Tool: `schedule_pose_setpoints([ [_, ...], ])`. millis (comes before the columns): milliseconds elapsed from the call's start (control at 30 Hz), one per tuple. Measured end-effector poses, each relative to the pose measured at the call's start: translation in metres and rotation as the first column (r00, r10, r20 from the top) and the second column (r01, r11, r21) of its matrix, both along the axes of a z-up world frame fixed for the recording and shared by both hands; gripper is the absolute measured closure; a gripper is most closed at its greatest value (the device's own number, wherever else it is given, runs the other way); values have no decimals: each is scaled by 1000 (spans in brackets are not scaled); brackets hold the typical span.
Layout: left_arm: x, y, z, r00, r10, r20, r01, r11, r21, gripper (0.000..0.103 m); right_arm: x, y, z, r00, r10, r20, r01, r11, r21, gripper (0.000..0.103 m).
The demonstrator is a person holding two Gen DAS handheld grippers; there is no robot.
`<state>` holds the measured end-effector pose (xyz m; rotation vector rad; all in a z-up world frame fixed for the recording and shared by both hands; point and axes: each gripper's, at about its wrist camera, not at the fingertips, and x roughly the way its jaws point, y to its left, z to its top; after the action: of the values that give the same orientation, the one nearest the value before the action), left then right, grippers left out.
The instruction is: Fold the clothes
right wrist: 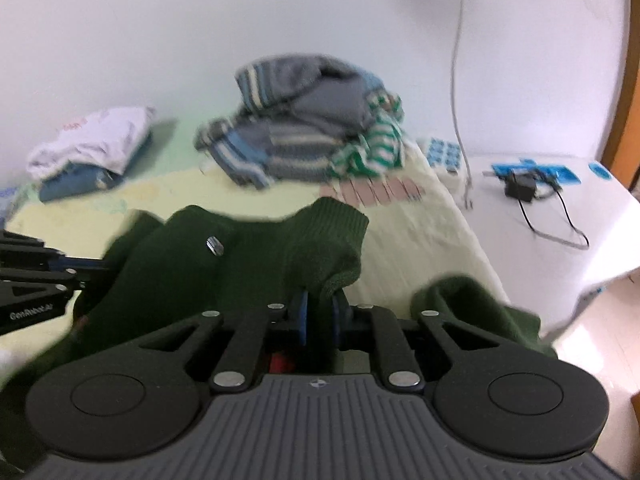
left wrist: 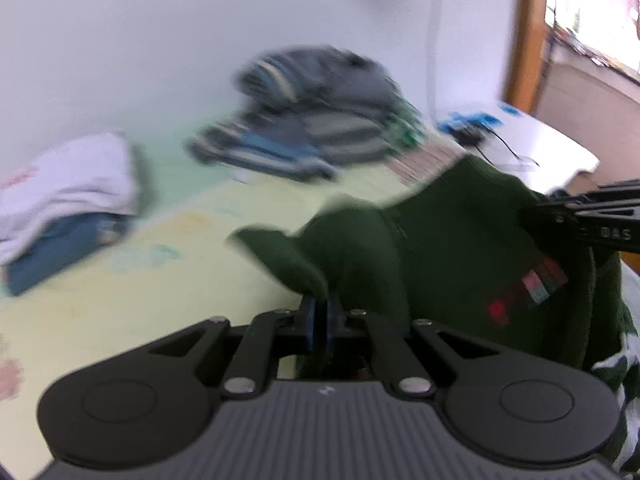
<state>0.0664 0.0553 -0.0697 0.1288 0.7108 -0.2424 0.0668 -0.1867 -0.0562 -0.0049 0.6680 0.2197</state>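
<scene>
Green sweater [left wrist: 460, 240] hangs pinched in both grippers, left [left wrist: 320, 320] and right [right wrist: 320, 312], fingers clamped on knit; clothes pile [right wrist: 304, 148] at twelve o'clock on the bed [right wrist: 420, 232].

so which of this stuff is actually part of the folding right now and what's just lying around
In the job:
- dark green sweater, pinched by both grippers
- left gripper, shut on its fabric
- right gripper, shut on its fabric
- yellow bed sheet under it

Lying about:
- heap of striped clothes
- folded white and blue stack
- black charger and cable on the white side table
</scene>
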Motion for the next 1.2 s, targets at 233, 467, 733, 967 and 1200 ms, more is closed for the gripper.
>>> schedule_pose_setpoints([
  [233,-24,73,42,976,195,92,-198,980,17,103,14,37,35,993,98,69,-103,992,75,91],
  [467,-35,131,68,918,368,146,-377,926,36,103,40,80,66,971,176,159,-195,975,108,91],
  [733,19,138,56,897,429,108,-439,894,95,103,97,117,40,985,137,103,-145,986,84,91],
  [967,58,117,-7,895,446,4,-437,875,210,98,126,129,-19,991,132,-15,-132,991,-5,91],
  [1200,47,119,-20,903,428,-38,-404,875,268,54,126,112,-30,991,126,-33,-128,990,-58,68],
])
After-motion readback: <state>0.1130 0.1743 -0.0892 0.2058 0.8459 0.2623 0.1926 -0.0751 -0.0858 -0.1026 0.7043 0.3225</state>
